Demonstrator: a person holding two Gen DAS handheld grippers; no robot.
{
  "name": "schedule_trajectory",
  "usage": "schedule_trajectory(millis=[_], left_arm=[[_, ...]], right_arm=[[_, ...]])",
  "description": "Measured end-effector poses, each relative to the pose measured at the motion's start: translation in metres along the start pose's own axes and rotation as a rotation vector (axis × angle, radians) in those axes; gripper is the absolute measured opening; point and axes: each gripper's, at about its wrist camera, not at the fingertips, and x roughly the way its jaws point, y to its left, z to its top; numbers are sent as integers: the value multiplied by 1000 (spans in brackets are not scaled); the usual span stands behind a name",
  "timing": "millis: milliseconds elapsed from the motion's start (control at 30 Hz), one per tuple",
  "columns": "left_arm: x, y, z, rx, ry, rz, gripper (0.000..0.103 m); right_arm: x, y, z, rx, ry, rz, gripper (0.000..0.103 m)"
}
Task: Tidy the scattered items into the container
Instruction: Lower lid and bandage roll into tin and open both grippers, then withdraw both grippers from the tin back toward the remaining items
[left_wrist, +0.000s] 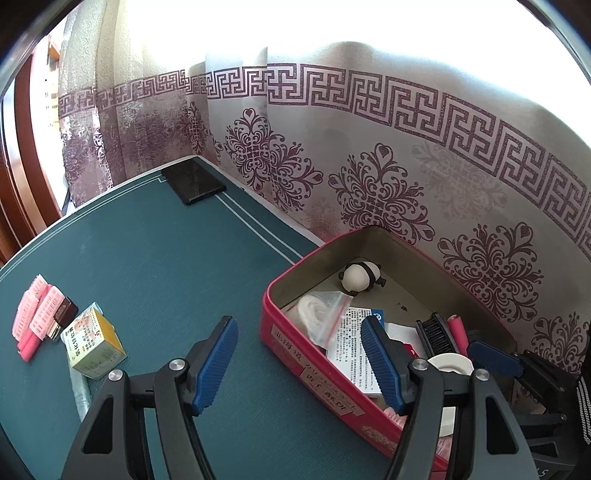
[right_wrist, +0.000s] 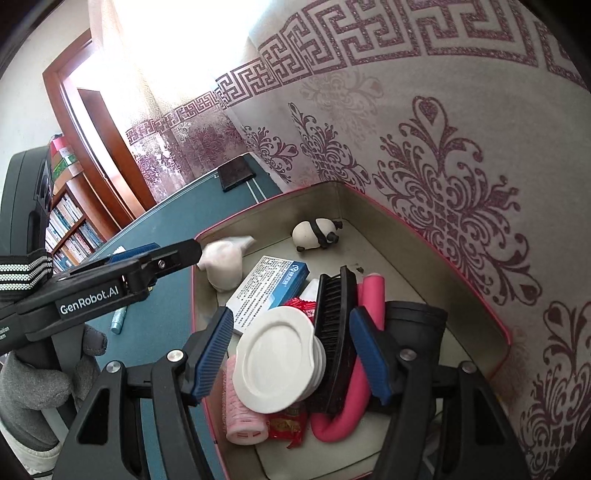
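While the left gripper (left_wrist: 299, 363) holds its fingers apart and empty over the red tin's (left_wrist: 295, 354) near wall, the right gripper (right_wrist: 291, 360) is spread around a white dish (right_wrist: 275, 363) and black brush (right_wrist: 336, 332) inside, brush pointing 12 o'clock. At 9 o'clock on the worktop (left_wrist: 159, 266) lie pink rollers (left_wrist: 35, 317) and a yellow box (left_wrist: 94, 341).

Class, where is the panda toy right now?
The panda lies inside the red tin, in its far corner beside the curtain, just beyond the plastic bag.

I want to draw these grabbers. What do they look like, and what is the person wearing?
Each gripper has black plastic arms, silver screws and ribbed blue finger pads. The left gripper says GenRobot.AI in white letters. The person wears a grey glove and a black-and-white striped strap.
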Motion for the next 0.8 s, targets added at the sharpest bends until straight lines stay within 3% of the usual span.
schedule_trajectory(millis=[67,133,400,800], left_arm=[[-2,5,-4,-13,1,5,72],[-5,11,-7,-28,1,12,82],[-21,41,-25,-94,2,45,82],[-49,120,-75,-232,25,151,82]], right_arm=[[-1,3,0,-6,-5,3,69],[-2,8,0,-13,-10,6,69],[-7,35,-1,-73,-29,18,70],[-10,77,-4,-167,-68,24,71]])
